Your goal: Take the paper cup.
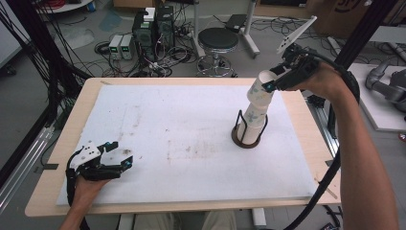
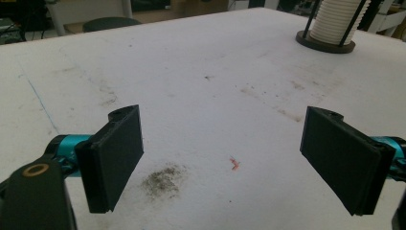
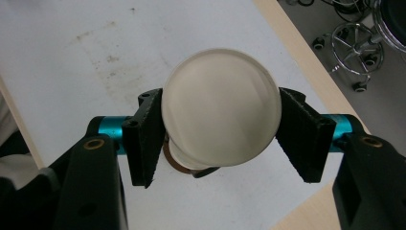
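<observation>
- Your left gripper (image 1: 116,154) rests at the near left of the white foam-covered table (image 1: 158,129), its jaws wide apart with nothing between them; leave it parked there, well clear of the work.
- The tall stack of white paper cups (image 1: 255,115) stands in the round dark-based wire holder (image 1: 247,138) right of centre and leans towards the far right.
- Your right gripper (image 1: 271,81) is clamped on the top white paper cup (image 3: 220,112) just under its rim. Squeeze gently, lift along the stack's lean, and watch that the cup below stays behind.
</observation>
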`<state>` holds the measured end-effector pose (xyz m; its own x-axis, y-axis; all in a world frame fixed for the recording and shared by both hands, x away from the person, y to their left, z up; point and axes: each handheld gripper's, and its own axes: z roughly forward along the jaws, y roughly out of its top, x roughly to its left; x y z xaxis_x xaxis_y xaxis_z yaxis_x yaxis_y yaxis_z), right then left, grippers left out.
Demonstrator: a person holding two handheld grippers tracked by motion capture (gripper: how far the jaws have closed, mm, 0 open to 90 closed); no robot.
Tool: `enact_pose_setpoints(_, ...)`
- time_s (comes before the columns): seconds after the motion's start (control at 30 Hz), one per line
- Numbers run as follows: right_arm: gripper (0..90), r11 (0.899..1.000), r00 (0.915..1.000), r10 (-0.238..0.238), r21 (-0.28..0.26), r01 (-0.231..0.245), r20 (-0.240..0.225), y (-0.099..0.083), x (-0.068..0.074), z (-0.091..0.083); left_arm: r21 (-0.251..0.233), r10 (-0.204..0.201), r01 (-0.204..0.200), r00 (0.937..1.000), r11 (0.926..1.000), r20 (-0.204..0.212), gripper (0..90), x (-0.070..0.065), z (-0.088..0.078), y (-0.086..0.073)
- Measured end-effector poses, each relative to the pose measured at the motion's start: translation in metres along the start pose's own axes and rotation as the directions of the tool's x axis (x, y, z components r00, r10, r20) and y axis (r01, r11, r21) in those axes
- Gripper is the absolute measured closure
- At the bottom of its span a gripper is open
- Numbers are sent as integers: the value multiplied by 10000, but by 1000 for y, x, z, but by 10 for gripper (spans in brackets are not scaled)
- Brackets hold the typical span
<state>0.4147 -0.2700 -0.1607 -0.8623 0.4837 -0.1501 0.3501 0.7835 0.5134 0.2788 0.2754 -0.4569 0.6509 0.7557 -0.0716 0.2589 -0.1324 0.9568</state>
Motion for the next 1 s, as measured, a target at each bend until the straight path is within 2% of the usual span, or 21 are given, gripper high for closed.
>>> enact_pose_setpoints(0.23, 379, 9968, 9999, -57, -800, 46, -140, -8, 12, -4, 32, 36, -36, 10000, 10000, -4, 147, 0, 0, 0)
enact_pose_setpoints(0.43, 378, 9846, 9990, 104, -1738, -177, -430, -20, 26, -2, 19, 27, -27, 10000, 10000, 2, 147, 0, 0, 0)
enact_pose_setpoints(0.57, 378, 9688, 9977, 290, -2441, -433, -618, -32, 36, 4, 11, -4, 4, 10000, 10000, -14, 146, 0, 0, 0)
enact_pose_setpoints(0.77, 378, 9349, 9959, 417, -3485, -672, -800, -50, 59, 17, 26, -38, 38, 10000, 10000, -57, 146, 0, 0, 0)
enact_pose_setpoints(1.0, 377, 9075, 9949, 405, -4133, -755, -927, -61, 80, 34, 37, 1, -1, 10000, 10000, -74, 146, 0, 0, 0)
